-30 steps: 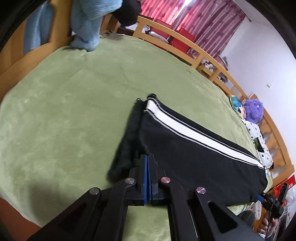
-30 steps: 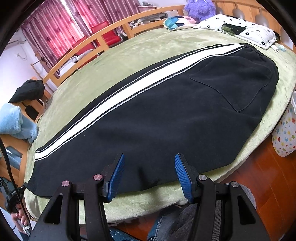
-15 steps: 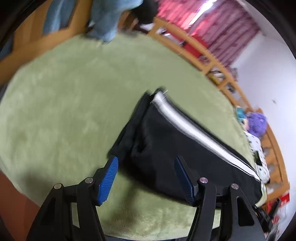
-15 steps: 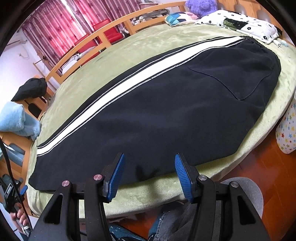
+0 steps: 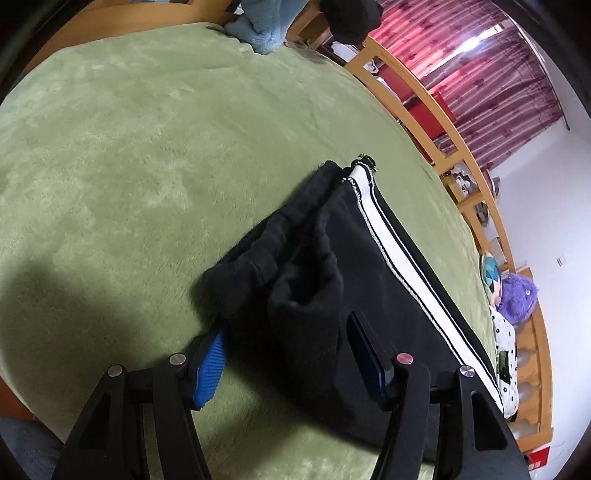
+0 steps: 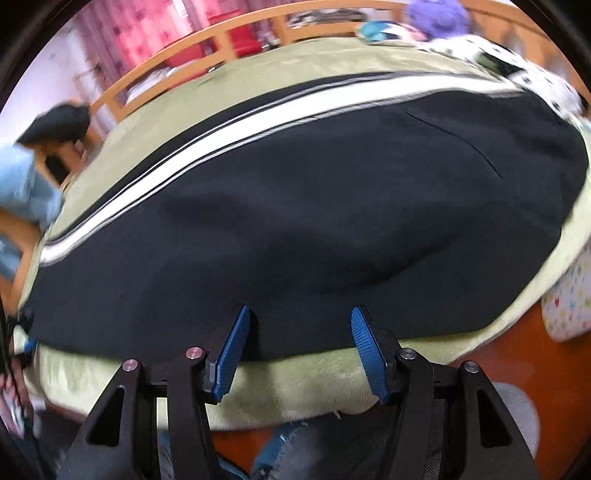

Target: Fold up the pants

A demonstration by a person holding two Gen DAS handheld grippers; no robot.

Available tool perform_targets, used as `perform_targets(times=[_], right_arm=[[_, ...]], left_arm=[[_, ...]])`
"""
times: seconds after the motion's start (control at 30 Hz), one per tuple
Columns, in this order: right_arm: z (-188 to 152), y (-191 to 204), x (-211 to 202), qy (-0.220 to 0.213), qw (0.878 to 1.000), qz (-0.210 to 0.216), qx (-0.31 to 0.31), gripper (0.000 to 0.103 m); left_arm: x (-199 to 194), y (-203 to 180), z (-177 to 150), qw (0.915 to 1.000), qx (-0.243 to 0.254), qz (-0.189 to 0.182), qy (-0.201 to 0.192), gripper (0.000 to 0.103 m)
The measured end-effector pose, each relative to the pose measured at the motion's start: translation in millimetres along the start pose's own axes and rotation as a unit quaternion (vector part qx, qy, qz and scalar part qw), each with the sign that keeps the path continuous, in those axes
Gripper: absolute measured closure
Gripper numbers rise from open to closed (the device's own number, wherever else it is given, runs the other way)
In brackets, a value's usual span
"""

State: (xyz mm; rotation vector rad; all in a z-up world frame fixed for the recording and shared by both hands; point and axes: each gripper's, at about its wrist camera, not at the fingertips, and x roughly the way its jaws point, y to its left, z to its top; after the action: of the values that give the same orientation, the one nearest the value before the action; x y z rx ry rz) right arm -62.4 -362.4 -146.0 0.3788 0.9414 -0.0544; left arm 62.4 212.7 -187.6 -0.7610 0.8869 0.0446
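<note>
Black pants with a white side stripe lie flat along a green blanket. In the left wrist view the leg end is bunched and rumpled. My left gripper straddles that bunched cloth; its jaws are closing, with the fabric between them and the blue pads still apart from it. My right gripper hangs open over the pants' near long edge, cloth under its tips, nothing pinched. The right wrist view is blurred.
A wooden rail runs along the bed's far side, with red curtains behind. A blue towel and a dark bundle sit at one end. A purple plush and a spotted pillow lie at the other.
The left gripper went from shut to wide apart, sank and rolled, and now straddles the pants' bunched leg end. The right gripper dropped slightly closer to the near edge.
</note>
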Motion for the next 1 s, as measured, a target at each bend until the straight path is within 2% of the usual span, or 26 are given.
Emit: perform_targets(times=[0.07, 0.13, 0.2, 0.23, 0.3, 0.33, 0.37, 0.4, 0.47, 0.53, 0.6, 0.63, 0.67, 0.73, 0.77, 0.83, 0.87, 0.93, 1.0], right_arm=[[6.2, -4.7, -19.4, -0.031, 0.999, 0.023, 0.007, 0.046], [17.9, -9.6, -38.2, -0.081, 0.996, 0.026, 0.012, 0.046], [30.5, -11.7, -33.7, -0.097, 0.994, 0.043, 0.014, 0.044], [34.6, -11.9, -24.1, -0.088, 0.995, 0.047, 0.016, 0.044], [37.4, -11.4, 10.6, -0.037, 0.998, 0.047, 0.006, 0.044], [33.8, -8.2, 33.2, -0.003, 1.0, 0.021, -0.01, 0.044], [29.6, -3.8, 40.0, -0.005, 1.0, 0.006, -0.03, 0.044], [26.1, 6.7, 36.0, -0.031, 0.997, -0.012, -0.066, 0.044], [30.5, 16.0, 32.0, -0.022, 0.994, -0.025, -0.1, 0.045], [41.1, 12.8, 16.6, -0.039, 0.995, 0.01, -0.096, 0.046], [50.2, 10.0, 6.2, -0.067, 0.993, 0.019, -0.099, 0.044], [55.4, 8.3, 5.5, -0.075, 0.991, 0.015, -0.106, 0.044], [61.6, 5.8, 5.5, -0.084, 0.99, 0.006, -0.109, 0.043], [75.0, -11.2, 19.3, -0.082, 0.993, -0.02, -0.085, 0.043], [76.5, -16.5, 28.6, -0.066, 0.995, -0.01, -0.067, 0.043], [77.1, -23.5, 59.5, -0.006, 0.998, 0.027, -0.053, 0.042], [72.9, -19.0, 62.1, -0.018, 0.997, 0.01, -0.076, 0.043], [70.3, -16.1, 51.5, -0.03, 0.994, 0.007, -0.102, 0.044], [60.4, -28.5, 30.3, -0.045, 0.995, 0.017, -0.084, 0.044]], left_arm=[[-1.5, 0.1, 1.1, 1.0, -0.004, 0.004, -0.005, 0.062], [0.1, -0.9, 0.9, 0.9999, 0.001, 0.013, -0.005, 0.068], [0.3, -1.3, -1.2, 0.9998, 0.008, 0.017, -0.007, 0.074], [-0.6, -1.4, -2.7, 0.9997, 0.01, 0.02, -0.007, 0.075], [-1.2, -2.2, -4.6, 0.9996, 0.01, 0.024, -0.008, 0.075], [-1.9, -2.4, -5.0, 0.9995, 0.009, 0.028, -0.007, 0.075], [-2.3, -2.9, -3.6, 0.9992, 0.012, 0.037, -0.002, 0.075], [-3.7, -4.7, -3.5, 0.9987, 0.02, 0.047, 0.004, 0.075], [-12.0, -13.3, -4.9, 0.9958, 0.046, 0.079, 0.011, 0.069], [-23.3, -24.7, -7.6, 0.9913, 0.08, 0.105, 0.001, 0.069], [-37.6, -41.9, -11.0, 0.9851, 0.123, 0.12, -0.01, 0.069], [-43.8, -51.9, -12.6, 0.9838, 0.138, 0.115, -0.012, 0.066], [-48.4, -61.0, -14.0, 0.9834, 0.147, 0.106, -0.013, 0.054], [-54.1, -89.9, -20.4, 0.9813, 0.174, 0.081, -0.02, 0.042], [-54.4, -100.2, -23.4, 0.9796, 0.187, 0.07, -0.02, 0.042], [-45.6, -132.9, -35.7, 0.9729, 0.226, 0.044, -0.017, 0.041], [-37.7, -148.8, -41.6, 0.9713, 0.236, 0.031, -0.01, 0.04], [-14.5, -184.2, -59.1, 0.9677, 0.251, -0.013, 0.019, 0.04], [12.1, -220.4, -80.7, 0.9626, 0.264, -0.042, 0.048, 0.04]])
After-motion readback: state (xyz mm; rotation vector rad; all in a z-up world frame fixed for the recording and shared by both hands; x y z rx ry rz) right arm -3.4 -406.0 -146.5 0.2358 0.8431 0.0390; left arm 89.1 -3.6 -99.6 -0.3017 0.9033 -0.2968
